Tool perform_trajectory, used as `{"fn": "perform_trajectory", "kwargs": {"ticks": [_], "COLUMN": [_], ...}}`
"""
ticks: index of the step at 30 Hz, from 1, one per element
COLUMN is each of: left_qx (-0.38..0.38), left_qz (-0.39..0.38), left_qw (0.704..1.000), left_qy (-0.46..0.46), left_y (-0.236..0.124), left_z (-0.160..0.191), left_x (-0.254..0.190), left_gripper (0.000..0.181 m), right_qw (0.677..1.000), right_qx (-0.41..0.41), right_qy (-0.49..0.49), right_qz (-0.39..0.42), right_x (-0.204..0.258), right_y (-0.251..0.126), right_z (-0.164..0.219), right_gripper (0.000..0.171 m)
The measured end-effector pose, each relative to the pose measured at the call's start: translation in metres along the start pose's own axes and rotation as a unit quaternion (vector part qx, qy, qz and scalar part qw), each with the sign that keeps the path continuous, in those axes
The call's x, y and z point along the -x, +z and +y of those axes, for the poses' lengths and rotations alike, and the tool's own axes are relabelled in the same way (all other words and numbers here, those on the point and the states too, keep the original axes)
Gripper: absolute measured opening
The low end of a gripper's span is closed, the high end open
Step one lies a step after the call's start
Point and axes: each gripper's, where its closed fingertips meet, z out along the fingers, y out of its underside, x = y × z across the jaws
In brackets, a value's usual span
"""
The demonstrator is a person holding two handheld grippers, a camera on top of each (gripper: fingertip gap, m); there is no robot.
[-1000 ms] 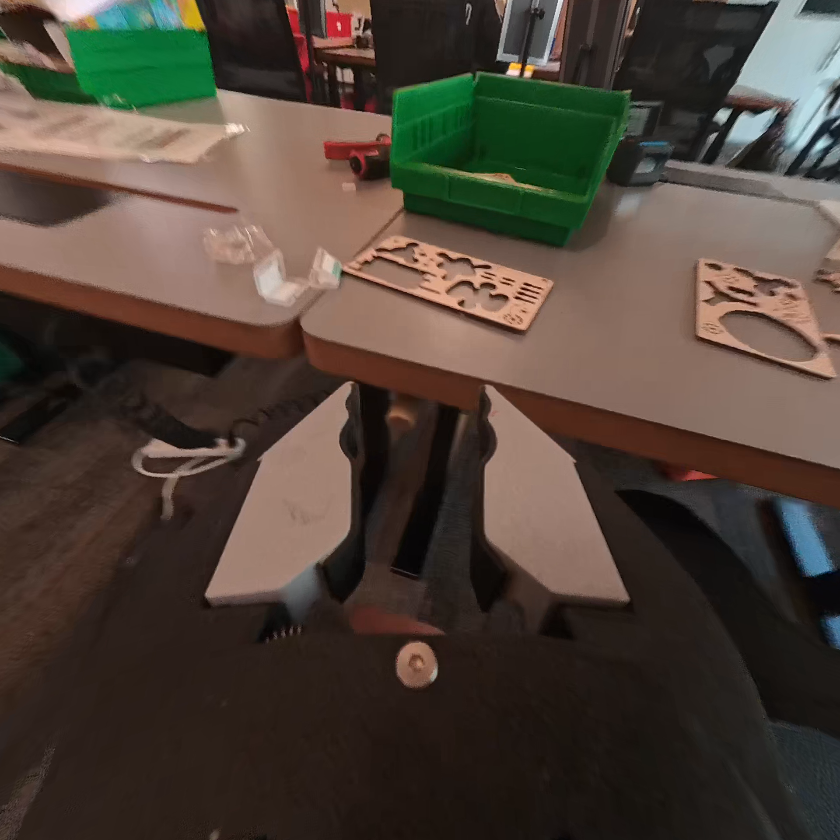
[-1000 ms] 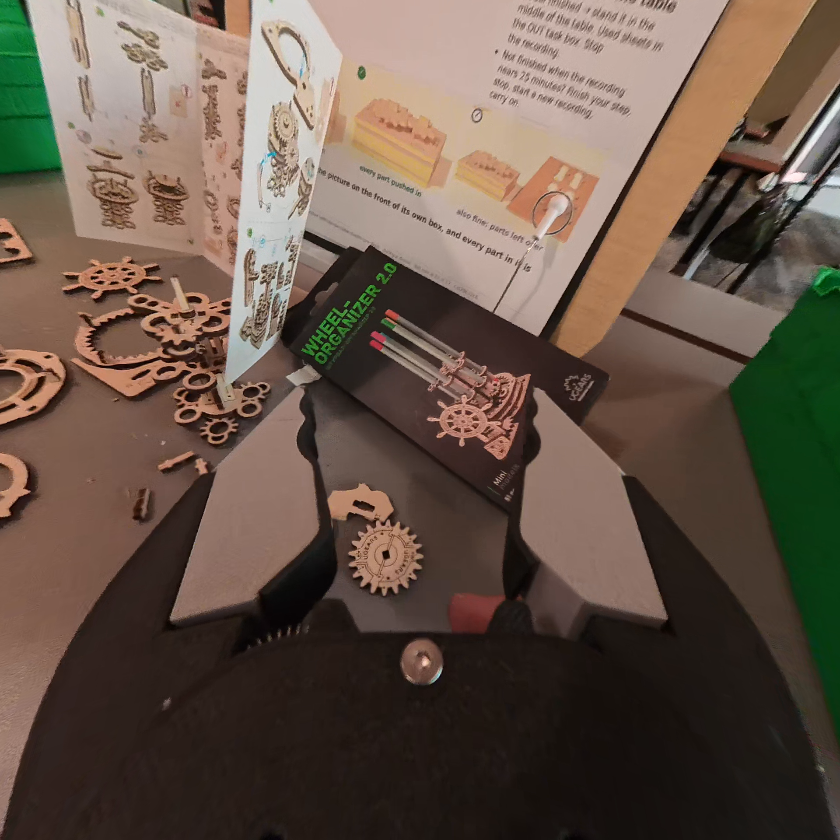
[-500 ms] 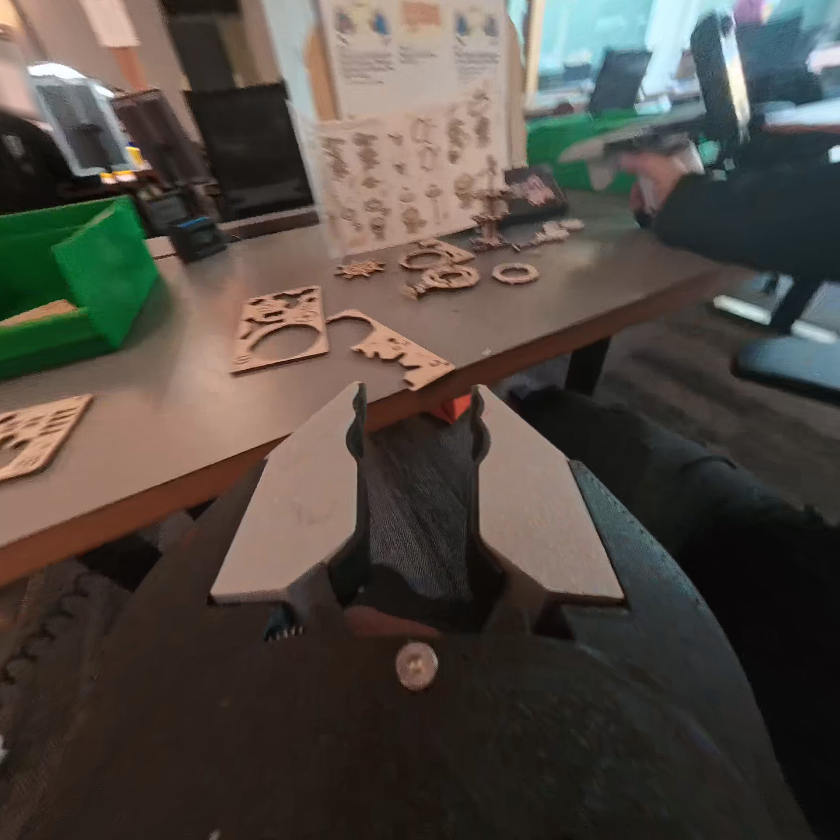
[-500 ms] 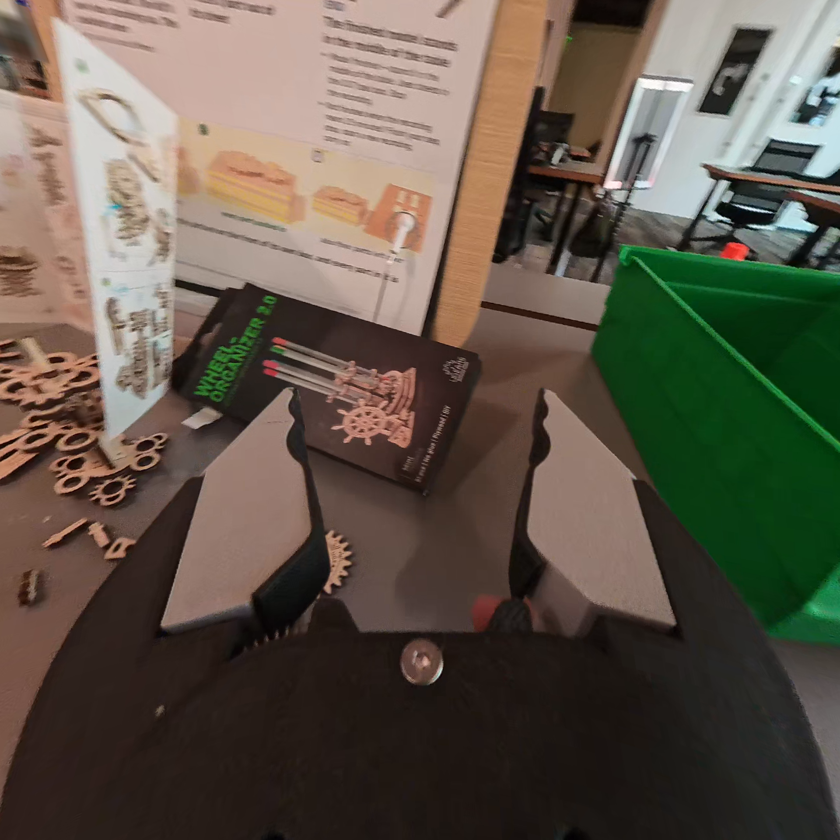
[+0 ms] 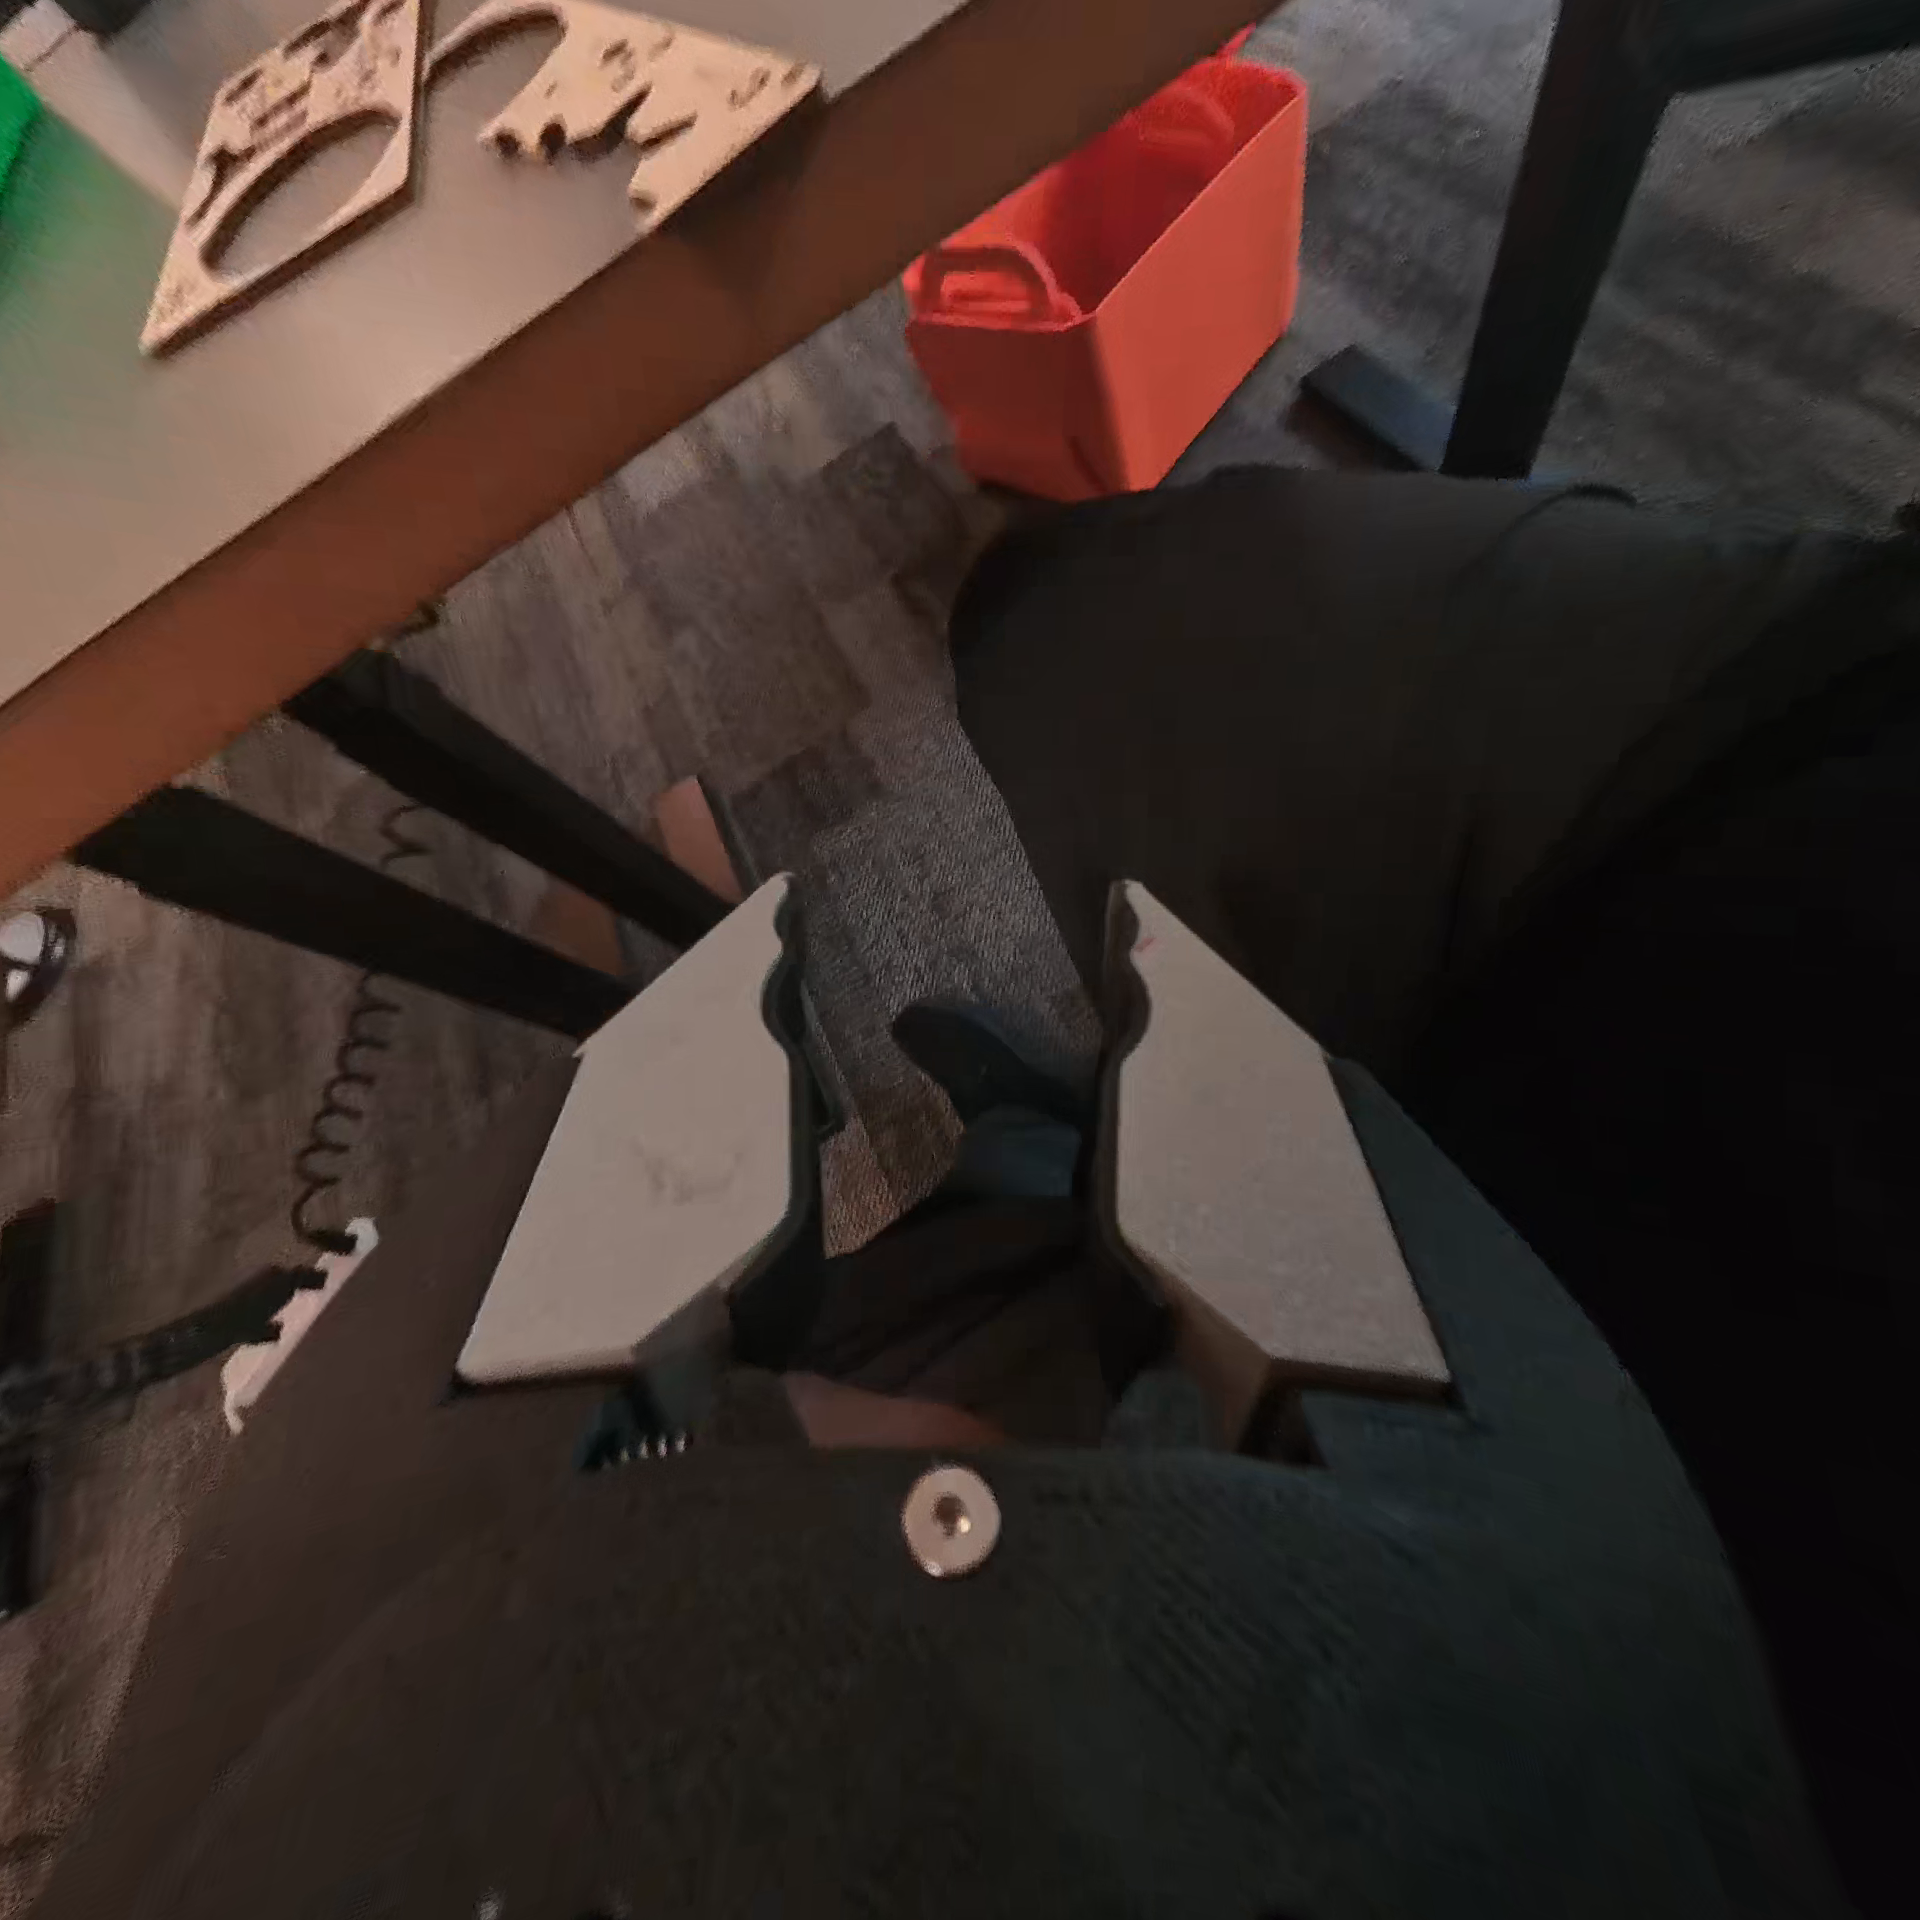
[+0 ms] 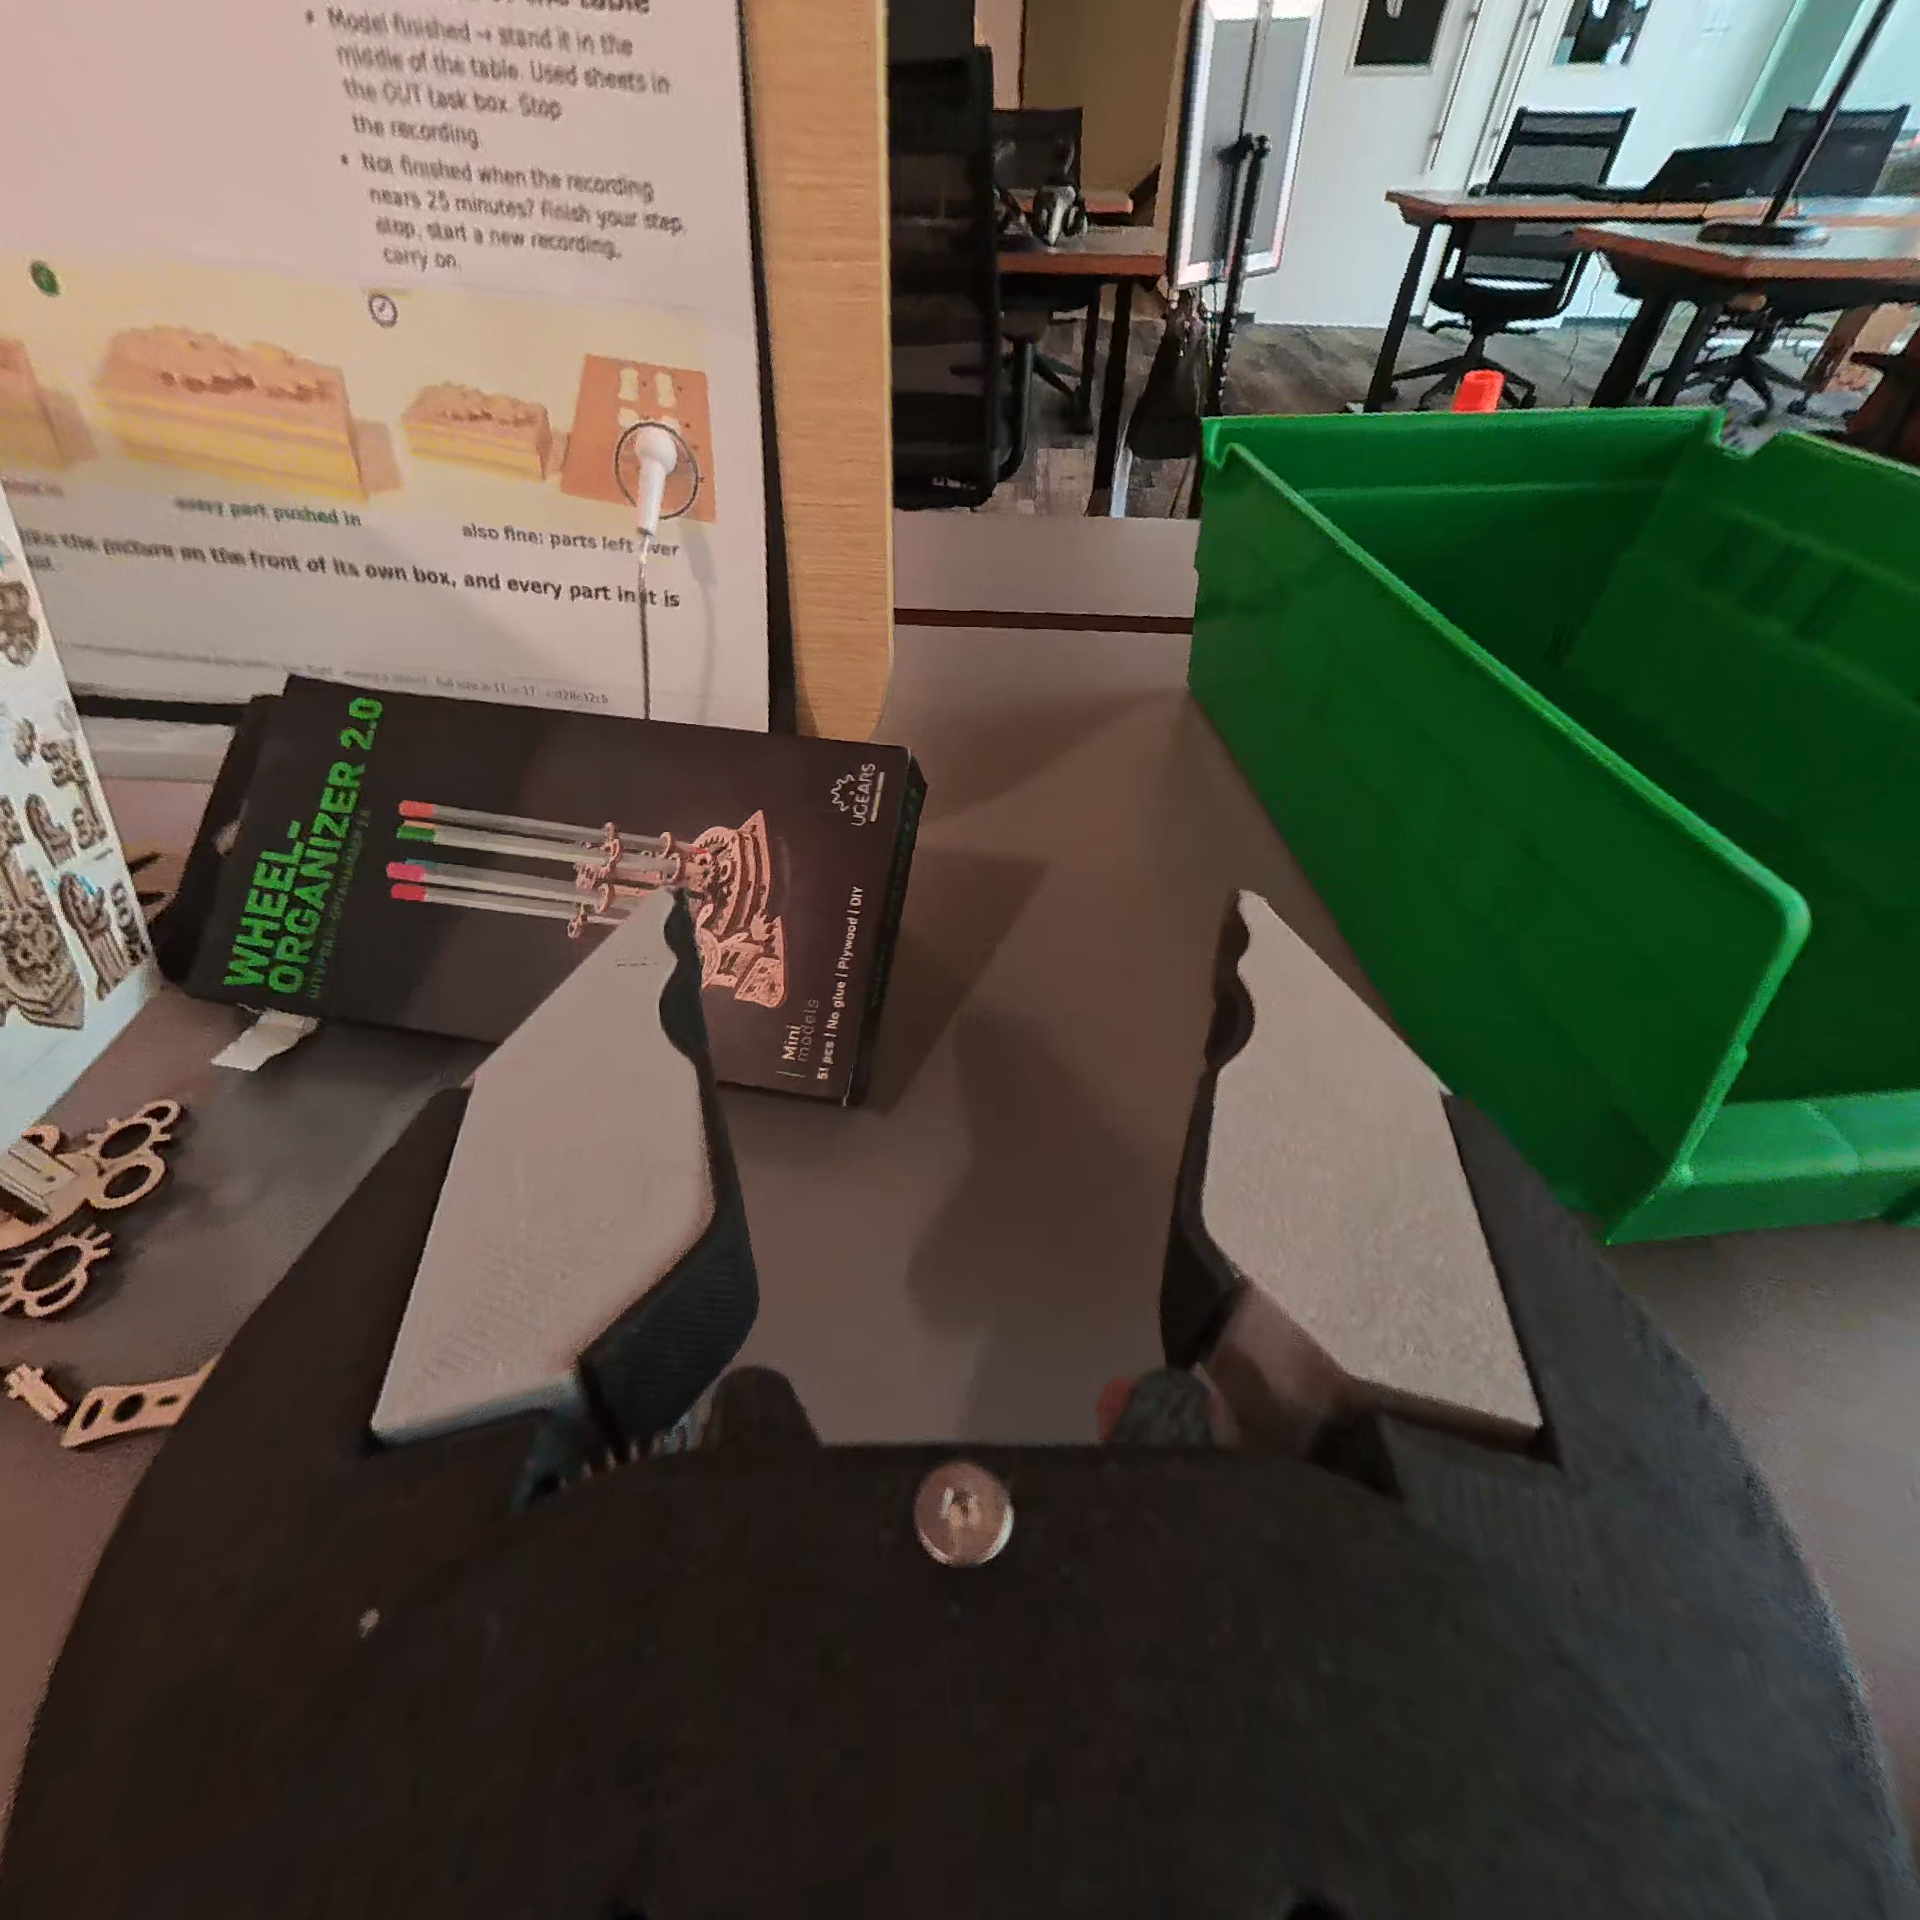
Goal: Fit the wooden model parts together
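Observation:
My left gripper [image 5: 945,894] is open and empty. It hangs below the table's front edge [image 5: 520,312] and points down at the carpet. Two punched-out wooden sheets [image 5: 291,156] lie on the table top above it. My right gripper [image 6: 956,904] is wide open and empty, low over the grey table [image 6: 987,1195], just in front of the black model box [image 6: 540,883]. Loose wooden parts [image 6: 114,1153] lie at the far left of the right wrist view, apart from the gripper.
A green bin [image 6: 1558,831] stands close to the right of my right gripper. A folded instruction sheet [image 6: 42,831] and a poster board [image 6: 416,364] stand behind. Under the table are an orange box [image 5: 1122,312], a person's dark-clad leg [image 5: 1403,779] and a coiled cable [image 5: 343,1091].
My left gripper has swung down from the table top to below its edge. My right gripper has shifted right toward the green bin and opened wider; the wooden gear is out of sight.

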Motion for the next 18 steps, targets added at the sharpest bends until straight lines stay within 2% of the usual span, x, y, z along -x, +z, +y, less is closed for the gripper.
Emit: {"fn": "perform_trajectory", "kwargs": {"ticks": [5,8,18], "left_qx": [0.030,0.038,0.010], "left_qz": [-0.043,-0.026,0.004], "left_qw": [0.998,0.997,0.998], "left_qy": [-0.029,-0.054,-0.067], "left_y": [-0.010,-0.009,-0.003], "left_z": [0.025,0.031,0.014], "left_x": [0.026,0.029,0.042], "left_gripper": [0.053,0.055,0.054], "right_qw": [1.000,1.000,0.998], "right_qx": [0.000,-0.010,-0.012], "right_qy": [-0.003,0.004,-0.044], "right_qz": [-0.015,-0.020,-0.051], "right_x": [0.004,0.004,0.025], "right_y": [0.000,-0.002,-0.002], "right_z": [0.000,-0.002,-0.003], "right_gripper": [0.094,0.093,0.087]}}
